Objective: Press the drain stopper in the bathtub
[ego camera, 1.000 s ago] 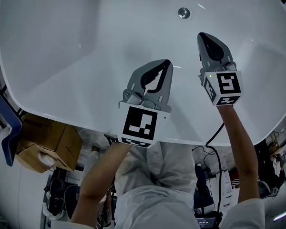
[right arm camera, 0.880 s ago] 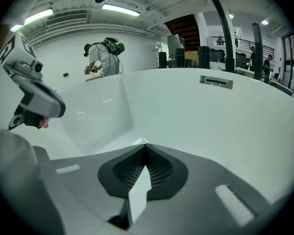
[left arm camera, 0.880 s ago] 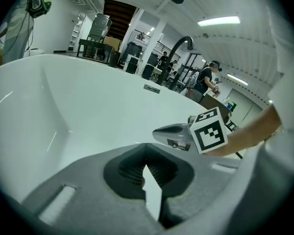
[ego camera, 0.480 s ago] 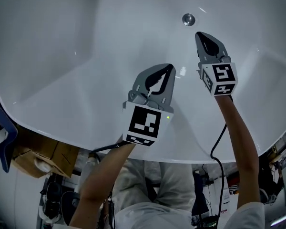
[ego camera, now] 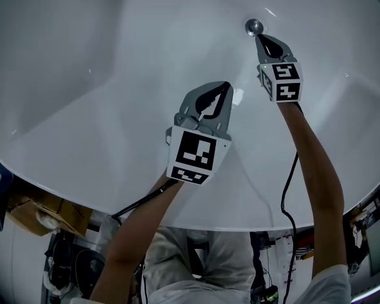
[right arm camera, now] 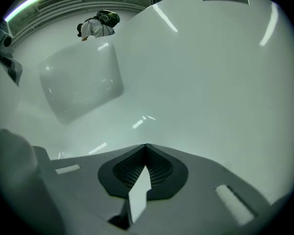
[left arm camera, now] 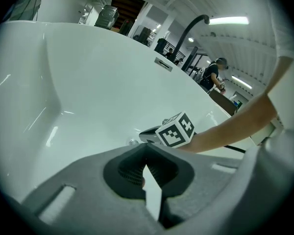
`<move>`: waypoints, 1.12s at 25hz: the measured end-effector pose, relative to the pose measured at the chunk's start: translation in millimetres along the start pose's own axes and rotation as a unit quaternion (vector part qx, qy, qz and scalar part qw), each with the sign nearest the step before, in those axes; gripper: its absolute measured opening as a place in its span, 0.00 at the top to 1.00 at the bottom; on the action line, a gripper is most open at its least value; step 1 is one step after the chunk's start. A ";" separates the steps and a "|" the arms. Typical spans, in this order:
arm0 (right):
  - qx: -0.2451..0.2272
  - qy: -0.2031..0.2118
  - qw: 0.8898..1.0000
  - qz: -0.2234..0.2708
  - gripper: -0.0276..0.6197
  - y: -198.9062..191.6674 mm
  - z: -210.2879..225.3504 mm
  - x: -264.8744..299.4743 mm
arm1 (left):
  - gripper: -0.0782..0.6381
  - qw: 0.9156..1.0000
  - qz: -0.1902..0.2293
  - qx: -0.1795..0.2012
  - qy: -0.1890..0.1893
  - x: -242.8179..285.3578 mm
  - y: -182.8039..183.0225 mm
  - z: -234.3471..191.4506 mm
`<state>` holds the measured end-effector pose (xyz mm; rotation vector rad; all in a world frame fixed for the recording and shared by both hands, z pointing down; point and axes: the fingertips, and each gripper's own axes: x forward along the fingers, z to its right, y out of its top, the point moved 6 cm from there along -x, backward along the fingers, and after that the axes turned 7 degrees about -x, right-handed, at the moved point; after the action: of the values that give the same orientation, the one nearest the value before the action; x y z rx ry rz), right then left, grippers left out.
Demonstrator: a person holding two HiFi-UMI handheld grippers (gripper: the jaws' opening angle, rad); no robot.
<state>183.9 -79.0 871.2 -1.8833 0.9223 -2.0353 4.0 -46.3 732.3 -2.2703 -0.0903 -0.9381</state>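
Observation:
A round chrome drain stopper point(ego camera: 254, 26) sits in the floor of the white bathtub point(ego camera: 114, 75). My right gripper point(ego camera: 259, 38) is shut, with its tips just below the stopper, touching or nearly touching it. The left gripper point(ego camera: 227, 86) is shut and empty, hovering over the tub's middle. From the left gripper view the stopper point(left arm camera: 133, 142) shows small, right at the tip of the right gripper point(left arm camera: 143, 133). In the right gripper view my right gripper point(right arm camera: 146, 146) covers the stopper; only tub wall shows beyond it.
The tub's near rim point(ego camera: 177, 223) curves across the lower head view, with cardboard boxes point(ego camera: 38, 211) on the floor below left. A black faucet point(left arm camera: 191, 26) and overflow slot point(left arm camera: 162, 64) stand at the tub's far side. A cable point(ego camera: 286, 201) hangs from my right arm.
My right gripper has moved forward across the tub floor up to the drain stopper. The left gripper has stayed about where it was.

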 end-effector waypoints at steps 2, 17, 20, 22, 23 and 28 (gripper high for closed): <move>0.000 -0.006 1.000 -0.017 0.95 -9.7 4.0 12.2 | 0.89 1.000 0.000 0.000 0.001 5.3 -2.3 -3.3; 0.010 -0.025 0.994 -0.110 0.95 -53.7 31.9 90.7 | 0.89 1.000 0.028 -0.008 -0.006 28.9 6.6 -22.8; 0.015 -0.026 0.990 -0.135 0.96 -59.1 31.5 103.2 | 0.89 0.999 0.028 -0.010 -0.012 28.3 2.8 -22.6; 0.022 -0.022 0.988 -0.154 0.97 -64.4 29.8 111.0 | 0.89 0.999 0.029 -0.011 -0.016 28.2 1.2 -23.3; 0.026 -0.021 0.987 -0.158 0.97 -66.3 29.2 113.6 | 0.89 0.999 0.029 -0.013 -0.017 28.5 0.6 -24.1; 0.044 -0.021 0.988 -0.149 0.97 -70.3 29.3 117.4 | 0.89 0.999 0.028 -0.019 -0.013 30.4 0.3 -26.9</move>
<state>211.2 -97.7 1007.2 -2.1125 0.5579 -2.1456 10.3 -68.4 765.7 -2.3087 -0.0194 -0.8889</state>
